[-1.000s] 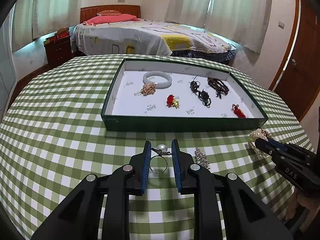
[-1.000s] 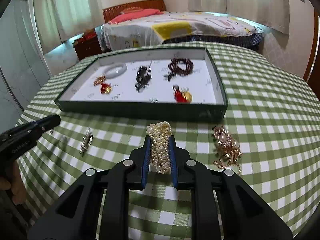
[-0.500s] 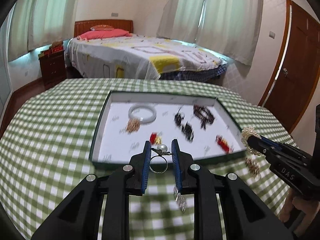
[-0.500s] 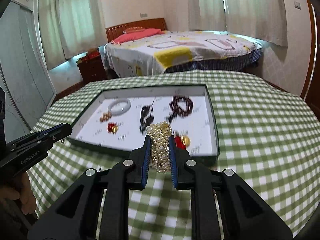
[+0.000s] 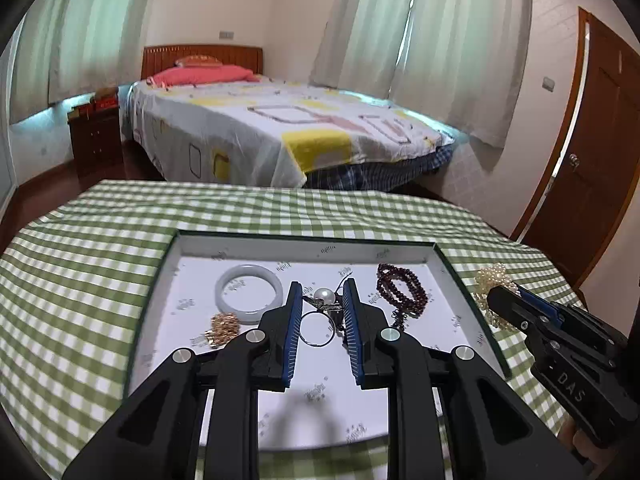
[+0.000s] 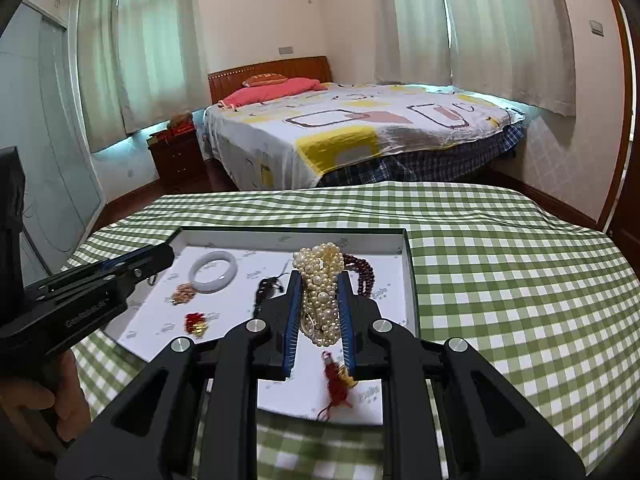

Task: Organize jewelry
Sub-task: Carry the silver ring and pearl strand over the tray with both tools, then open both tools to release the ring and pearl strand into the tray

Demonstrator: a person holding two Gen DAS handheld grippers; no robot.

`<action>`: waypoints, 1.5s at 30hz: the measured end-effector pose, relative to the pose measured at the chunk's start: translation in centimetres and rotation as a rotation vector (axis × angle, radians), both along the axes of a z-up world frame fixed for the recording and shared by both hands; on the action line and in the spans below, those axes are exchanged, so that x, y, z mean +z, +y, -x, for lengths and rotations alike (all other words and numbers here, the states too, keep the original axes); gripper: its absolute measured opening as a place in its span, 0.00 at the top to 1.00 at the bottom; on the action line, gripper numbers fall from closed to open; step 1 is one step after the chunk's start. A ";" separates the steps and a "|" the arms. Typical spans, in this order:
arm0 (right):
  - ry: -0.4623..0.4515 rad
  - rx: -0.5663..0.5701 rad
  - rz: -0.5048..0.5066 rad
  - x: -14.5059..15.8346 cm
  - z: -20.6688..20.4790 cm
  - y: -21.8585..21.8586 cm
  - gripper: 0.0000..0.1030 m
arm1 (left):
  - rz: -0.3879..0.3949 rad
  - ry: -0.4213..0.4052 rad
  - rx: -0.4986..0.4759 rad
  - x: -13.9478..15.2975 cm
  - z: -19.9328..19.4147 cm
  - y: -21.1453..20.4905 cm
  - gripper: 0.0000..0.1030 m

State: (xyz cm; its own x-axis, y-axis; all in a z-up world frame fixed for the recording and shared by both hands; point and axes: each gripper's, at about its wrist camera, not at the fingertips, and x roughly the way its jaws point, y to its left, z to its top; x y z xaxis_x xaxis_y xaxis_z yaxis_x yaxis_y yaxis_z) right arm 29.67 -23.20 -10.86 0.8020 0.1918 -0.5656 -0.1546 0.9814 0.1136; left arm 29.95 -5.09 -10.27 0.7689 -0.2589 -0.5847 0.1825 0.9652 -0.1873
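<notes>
The left hand-held gripper [image 5: 320, 312], above the tray [image 5: 160, 280], pinches a pearl ring [image 5: 318, 322]: light, rigid, slippery; hold it at the setting. Right of it, the right hand-held gripper [image 6: 319, 304] clamps a pearl bracelet [image 6: 320, 280] over the tray's right half: limp, beads may slide, so grip mid-bundle. Only the right view shows the red tassel [image 6: 338, 380] at the tray's near edge.

A worktop [image 5: 100, 264] covered in green-and-white check cloth is seen across the lower half of both views. Behind it, at centre frame, a bed [image 5: 280, 128] is spread with a patterned sheet, with a red pillow [image 5: 200, 75] against a wooden headboard [image 6: 272, 70]. A dark nightstand [image 5: 94, 140] is placed at left, pale curtains [image 5: 460, 40] are hung above, and a brown door [image 5: 592, 140] is seen at right.
</notes>
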 end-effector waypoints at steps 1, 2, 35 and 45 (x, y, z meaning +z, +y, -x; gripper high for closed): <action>0.014 -0.002 0.001 -0.6 -0.6 -0.2 0.83 | -0.001 0.012 0.002 -0.4 -0.4 -0.1 0.79; 0.026 -0.003 0.003 -1.1 -1.1 -0.2 0.83 | -0.003 0.027 0.003 -0.9 -0.9 -0.3 0.79; 0.204 -0.019 0.035 -6.4 -5.7 -1.0 0.68 | -0.039 0.230 0.007 -6.6 -4.4 -1.3 0.66; 0.194 -0.022 0.037 -6.1 -5.4 -1.2 0.67 | -0.032 0.211 0.009 -6.2 -4.0 -1.3 0.50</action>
